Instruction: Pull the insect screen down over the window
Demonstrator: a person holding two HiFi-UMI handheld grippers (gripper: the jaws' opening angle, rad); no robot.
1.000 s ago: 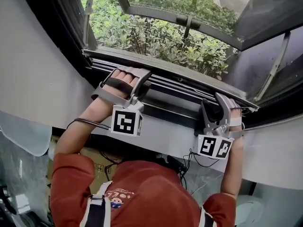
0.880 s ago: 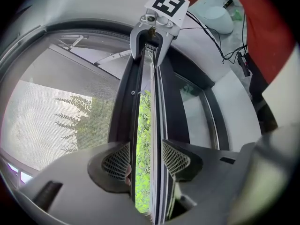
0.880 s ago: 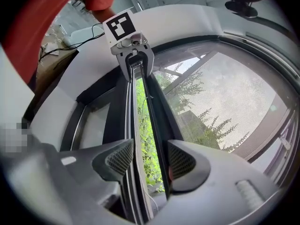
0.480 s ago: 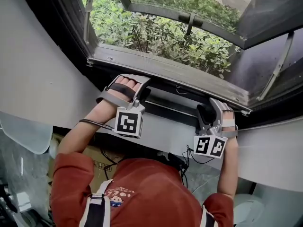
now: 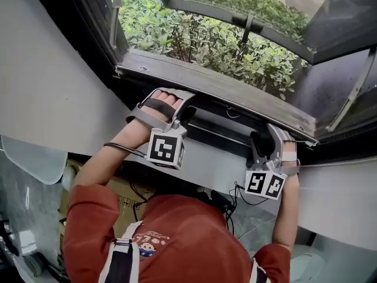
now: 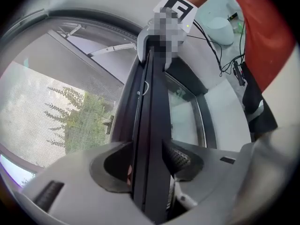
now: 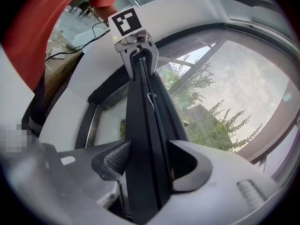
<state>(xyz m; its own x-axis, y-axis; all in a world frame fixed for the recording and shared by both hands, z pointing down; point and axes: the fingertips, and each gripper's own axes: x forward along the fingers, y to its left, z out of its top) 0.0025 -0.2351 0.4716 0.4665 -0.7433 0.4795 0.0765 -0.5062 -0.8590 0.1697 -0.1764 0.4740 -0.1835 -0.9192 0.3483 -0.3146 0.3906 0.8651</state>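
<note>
The insect screen's black pull bar [image 5: 221, 131] runs across the window's lower edge, between my two grippers. My left gripper [image 5: 182, 108] clamps its left part. In the left gripper view the bar [image 6: 152, 125] fills the gap of that gripper [image 6: 150, 161], and the ribbed pad [image 6: 180, 156] lies against it. My right gripper [image 5: 262, 143] holds the bar's right part. In the right gripper view the bar [image 7: 145, 116] sits between that gripper's [image 7: 147, 161] pads. Those jaws have just been opening a little and still touch the bar. Grey mesh [image 7: 243, 93] stretches beyond it.
A grey ledge [image 5: 218, 87] and green bushes [image 5: 194, 37] lie beyond the bar. The glass sash [image 5: 347, 10] hangs open outward at the upper right. White wall [image 5: 47, 87] flanks the window on both sides. Cables [image 5: 235, 202] hang under the white sill.
Both grippers and the bar sit slightly lower in the head view than a second ago. More of the grey ledge shows above them.
</note>
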